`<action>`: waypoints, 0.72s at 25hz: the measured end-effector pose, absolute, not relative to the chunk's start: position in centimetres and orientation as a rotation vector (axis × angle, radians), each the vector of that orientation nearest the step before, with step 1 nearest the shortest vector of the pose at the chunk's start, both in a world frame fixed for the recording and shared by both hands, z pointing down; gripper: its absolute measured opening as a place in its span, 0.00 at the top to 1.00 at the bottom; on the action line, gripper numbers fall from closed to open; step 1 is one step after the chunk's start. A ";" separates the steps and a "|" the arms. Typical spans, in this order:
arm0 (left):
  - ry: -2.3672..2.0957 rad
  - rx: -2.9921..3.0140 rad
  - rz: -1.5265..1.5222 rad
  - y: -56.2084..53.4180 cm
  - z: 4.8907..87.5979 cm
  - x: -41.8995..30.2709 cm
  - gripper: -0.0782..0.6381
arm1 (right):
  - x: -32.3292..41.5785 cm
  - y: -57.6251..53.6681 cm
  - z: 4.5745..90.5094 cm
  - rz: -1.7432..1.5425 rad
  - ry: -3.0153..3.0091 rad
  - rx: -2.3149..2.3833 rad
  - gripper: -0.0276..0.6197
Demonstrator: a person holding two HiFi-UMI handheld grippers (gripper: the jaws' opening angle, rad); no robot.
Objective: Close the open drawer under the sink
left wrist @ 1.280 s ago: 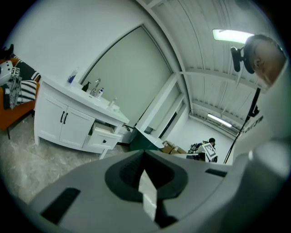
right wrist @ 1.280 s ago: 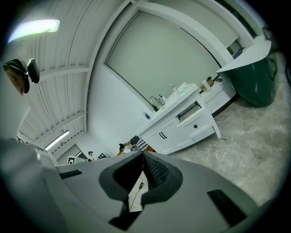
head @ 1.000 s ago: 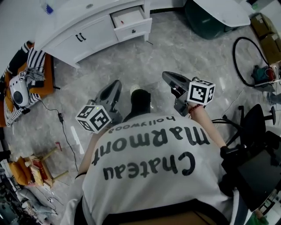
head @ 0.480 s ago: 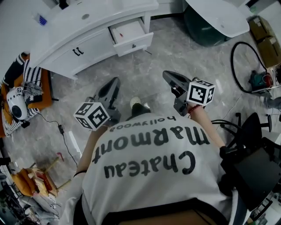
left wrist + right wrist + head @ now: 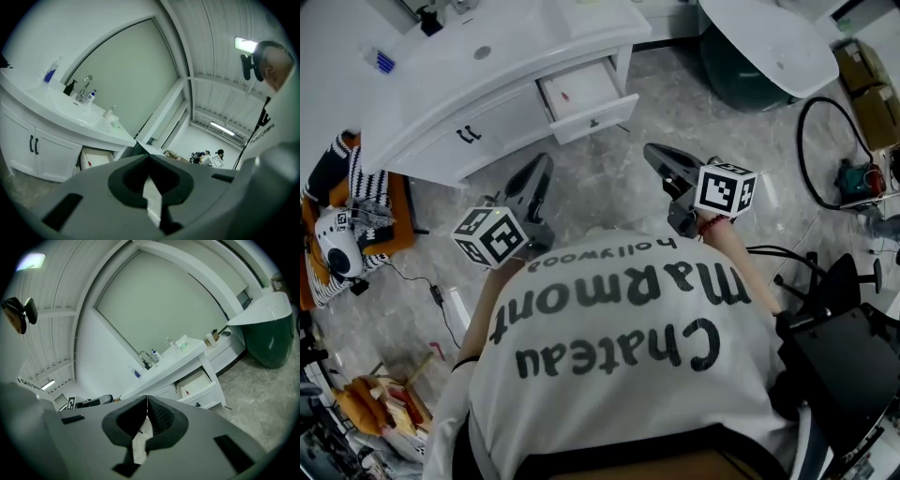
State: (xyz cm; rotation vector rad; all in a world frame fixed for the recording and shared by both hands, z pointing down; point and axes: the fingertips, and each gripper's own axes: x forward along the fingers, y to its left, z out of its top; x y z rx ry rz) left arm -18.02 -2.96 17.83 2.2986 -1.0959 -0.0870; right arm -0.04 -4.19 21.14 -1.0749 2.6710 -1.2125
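The white drawer (image 5: 584, 92) stands pulled out of the white vanity (image 5: 478, 141) under the sink counter, with a small red item inside. It also shows in the left gripper view, drawer (image 5: 93, 159), and in the right gripper view, drawer (image 5: 199, 385). My left gripper (image 5: 546, 160) is shut and empty, short of the cabinet, left of the drawer. My right gripper (image 5: 648, 150) is also shut and empty, just right of the drawer's front and a little back from it. The jaw tips meet in both gripper views, left gripper (image 5: 149, 155) and right gripper (image 5: 147, 397).
A dark green bathtub with a white rim (image 5: 766, 47) stands right of the vanity. Bottles and a tap (image 5: 84, 89) sit on the counter. A black chair (image 5: 848, 347) is at the right, a cable loop (image 5: 825, 122) lies beyond it, and clutter (image 5: 337, 234) fills the floor at the left.
Both grippers have moved forward toward the vanity, still shut. The drawer and cabinet now sit closer and lower in the head view.
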 end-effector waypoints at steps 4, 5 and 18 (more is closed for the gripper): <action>-1.094 2.324 -0.043 -5.1 18.0 -18.1 0.88 | -0.3 -6.6 21.2 -1.211 2.662 -1.076 0.94; -1.098 2.328 -0.034 -5.6 18.0 -18.2 0.88 | -0.4 -7.2 21.2 -1.213 2.655 -1.077 0.94; -1.244 2.242 -0.005 -9.8 19.3 -16.5 0.88 | 1.3 -13.6 22.8 -1.353 2.685 -0.939 0.94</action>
